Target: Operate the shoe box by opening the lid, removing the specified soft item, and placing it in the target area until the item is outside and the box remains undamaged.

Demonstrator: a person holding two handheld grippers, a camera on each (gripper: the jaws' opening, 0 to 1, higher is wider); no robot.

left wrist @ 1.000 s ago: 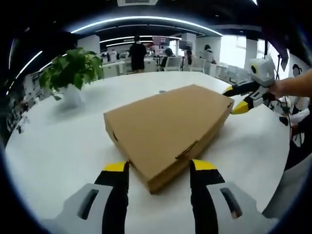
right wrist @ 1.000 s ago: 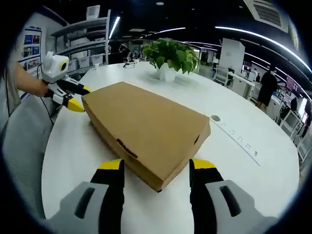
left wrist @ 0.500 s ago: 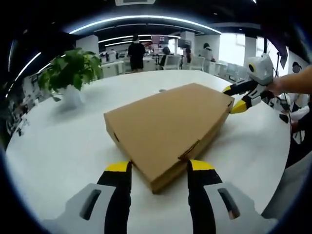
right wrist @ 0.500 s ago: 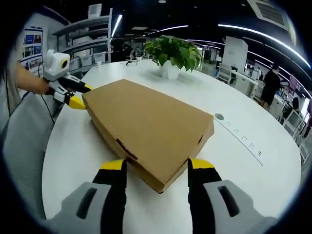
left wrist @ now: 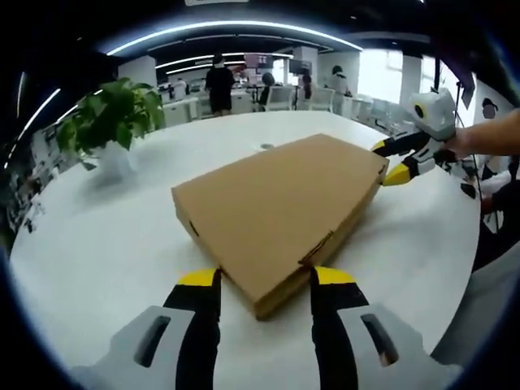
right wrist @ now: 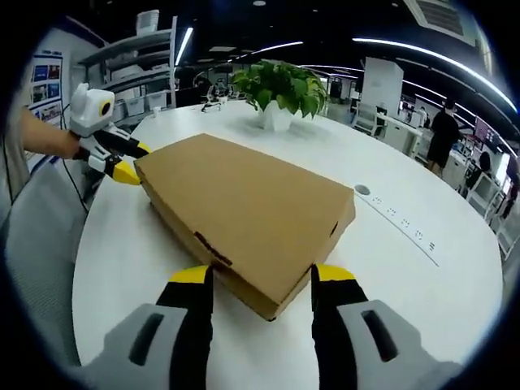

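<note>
A closed brown cardboard shoe box [left wrist: 276, 199] lies flat on the white round table [left wrist: 97, 236], lid down. My left gripper [left wrist: 264, 278] is open, and its yellow-tipped jaws straddle the box's near corner, close against its two sides. The right gripper [left wrist: 392, 161] sits at the far right corner, held by a person's hand [left wrist: 487, 138]. In the right gripper view the same box [right wrist: 244, 207] points a corner between the jaws of my open right gripper [right wrist: 262, 275]. The left gripper [right wrist: 130, 161] brackets the opposite corner there. The soft item is hidden inside.
A potted green plant [left wrist: 110, 122] stands on the table beyond the box, also the plant [right wrist: 280, 89] in the right gripper view. A socket strip [right wrist: 398, 227] runs along the table's right side. A grey chair [right wrist: 41, 211] sits by the table edge. People stand among desks far behind.
Both pairs of jaws have narrowed slightly around the box corners. The box has stayed in place with its lid down.
</note>
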